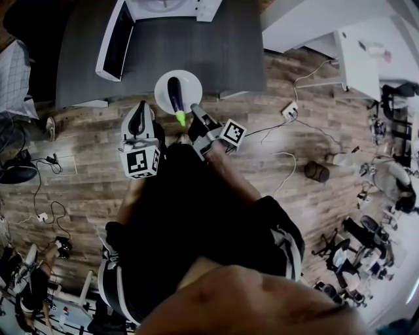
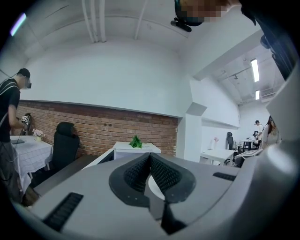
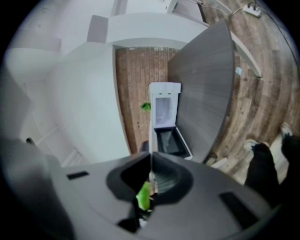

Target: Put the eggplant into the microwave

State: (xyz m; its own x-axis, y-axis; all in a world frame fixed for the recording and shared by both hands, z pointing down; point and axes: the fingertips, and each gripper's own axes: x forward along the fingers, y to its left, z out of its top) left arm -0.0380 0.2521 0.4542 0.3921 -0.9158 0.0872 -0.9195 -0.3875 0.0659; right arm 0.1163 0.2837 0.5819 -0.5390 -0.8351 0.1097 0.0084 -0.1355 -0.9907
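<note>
eggplant [image 1: 174,91] lying on white plate [image 1: 193,82], green stem [image 1: 180,118] poking over near rim. right gripper [image 1: 194,107] pinching plate rim just beside stem, jaws almost together, turned sideways, probably so plate is riding flat and carrying eggplant along. left gripper [image 1: 140,111] closed, empty, hanging beside plate. microwave [image 1: 163,8] sitting on dark table [image 1: 216,46], door [image 1: 116,40] swung open, ready for loading.

Long dark purple eggplant [image 1: 174,91]: smooth glossy skin, matt lime-green stem. White round plate [image 1: 191,82]: smooth, glossy; ceramic or plastic, can't tell. Dark grey counter [image 1: 216,46]: matt, flat. White box microwave [image 1: 206,9]: smooth plastic shell, dark glossy door glass. Left tongs [image 2: 150,157] and right tongs [image 3: 151,174]: matt grey plastic, black ribbed pads. Brown plank floor [image 1: 314,118]: wood look. Red brick wall [image 2: 93,131]: rough.
</note>
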